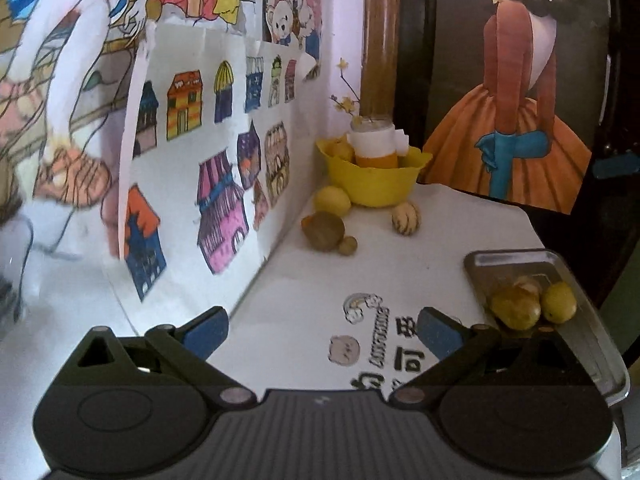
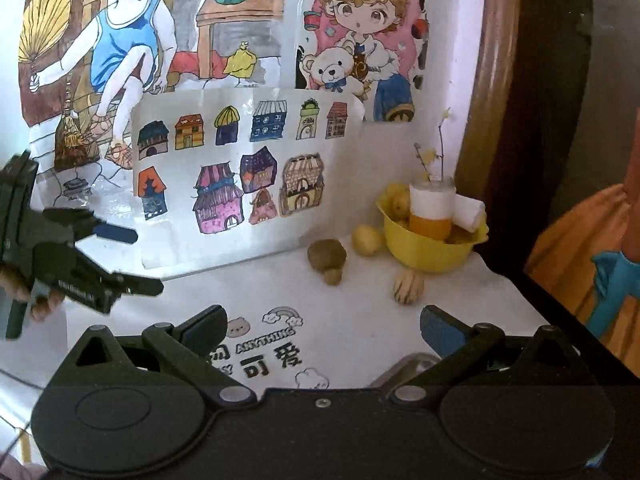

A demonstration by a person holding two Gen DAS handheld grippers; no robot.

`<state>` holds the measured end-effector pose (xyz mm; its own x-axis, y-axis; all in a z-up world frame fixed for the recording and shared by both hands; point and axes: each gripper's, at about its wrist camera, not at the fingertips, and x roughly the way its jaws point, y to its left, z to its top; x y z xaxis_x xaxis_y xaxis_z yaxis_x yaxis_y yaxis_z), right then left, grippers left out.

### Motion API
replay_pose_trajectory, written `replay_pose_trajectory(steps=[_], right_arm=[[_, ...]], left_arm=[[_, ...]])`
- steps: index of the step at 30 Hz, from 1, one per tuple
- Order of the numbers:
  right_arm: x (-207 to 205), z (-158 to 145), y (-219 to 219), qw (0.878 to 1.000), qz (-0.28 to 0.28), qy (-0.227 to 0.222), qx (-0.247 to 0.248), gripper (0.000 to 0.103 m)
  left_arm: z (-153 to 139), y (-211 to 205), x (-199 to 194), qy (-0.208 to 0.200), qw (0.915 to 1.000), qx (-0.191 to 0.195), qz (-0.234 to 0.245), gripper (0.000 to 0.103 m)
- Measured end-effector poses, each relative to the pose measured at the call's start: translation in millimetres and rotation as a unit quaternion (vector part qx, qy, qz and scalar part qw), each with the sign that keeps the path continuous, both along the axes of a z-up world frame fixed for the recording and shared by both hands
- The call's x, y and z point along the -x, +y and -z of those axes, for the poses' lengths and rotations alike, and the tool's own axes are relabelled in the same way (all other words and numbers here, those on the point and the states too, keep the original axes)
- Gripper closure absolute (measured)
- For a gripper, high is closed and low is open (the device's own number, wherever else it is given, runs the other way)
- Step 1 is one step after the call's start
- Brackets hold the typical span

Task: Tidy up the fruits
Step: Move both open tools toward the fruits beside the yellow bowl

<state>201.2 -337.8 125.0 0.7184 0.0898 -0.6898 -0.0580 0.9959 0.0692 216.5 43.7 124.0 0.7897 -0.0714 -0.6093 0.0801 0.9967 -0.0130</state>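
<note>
**Fruit scattered between bowl and tray on white tabletop**

Left wrist view: your left gripper (image 1: 323, 332) hangs released above the white table (image 1: 304, 280), its blue-padded fingers (image 1: 206, 330) spread wide with nothing between them. To its right, a shallow rectangular metal tray (image 1: 512, 258) with rounded corners holds two smooth yellow-green round fruits (image 1: 516, 306), touching each other. Against the back wall, a glossy yellow plastic bowl (image 1: 376, 184) carries a white-and-orange cylindrical jar (image 1: 376, 150) stuck with dried flower sprigs. In front of the bowl lie a yellow lemon-like fruit (image 1: 331, 200), a dull brown round fruit (image 1: 323, 230) with a small olive-coloured fruit (image 1: 347, 245) touching it, and a cream fruit with dark stripes (image 1: 406, 219) set apart. Print on the tabletop is partly hidden.

Right wrist view: your right gripper (image 2: 323, 330) is also unclenched and empty, low over the table's printing, where the word "ANYTHING" (image 2: 266, 340) sits among cartoon clouds, a rainbow and Chinese characters. A corner of the tray (image 2: 416, 360) shows just behind the right finger. The other gripper appears at far left, its jaws apart. A paper sheet of coloured-marker houses (image 2: 240, 176) leans on the wall.
</note>
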Motion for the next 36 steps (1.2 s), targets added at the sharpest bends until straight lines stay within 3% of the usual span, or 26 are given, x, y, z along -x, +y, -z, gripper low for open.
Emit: replay_pose_trajectory(steps=[8,17,30,36], right_arm=[[-18.9,32.0,-13.6,0.999,-0.031,0.015,0.022,0.001],[-30.9,58.2,-23.6,0.998,-0.054,0.020,0.031,0.001],[-49.9,107.0,-32.2,0.996,-0.075,0.041,0.028,0.001],[-58.7,121.6,-33.7,0.995,-0.084,0.051,0.034,0.001]], left_arm=[[-5.8,-3.1,-38.4,-0.017,0.9993,-0.025,0.023,0.001],[7.2,-15.5,-78.7,-0.021,0.9950,-0.082,0.053,0.001],[25.7,-25.6,-130.0,-0.001,0.9916,-0.103,0.078,0.001],[36.9,-23.6,-146.3,0.015,0.9932,-0.091,0.072,0.001]])
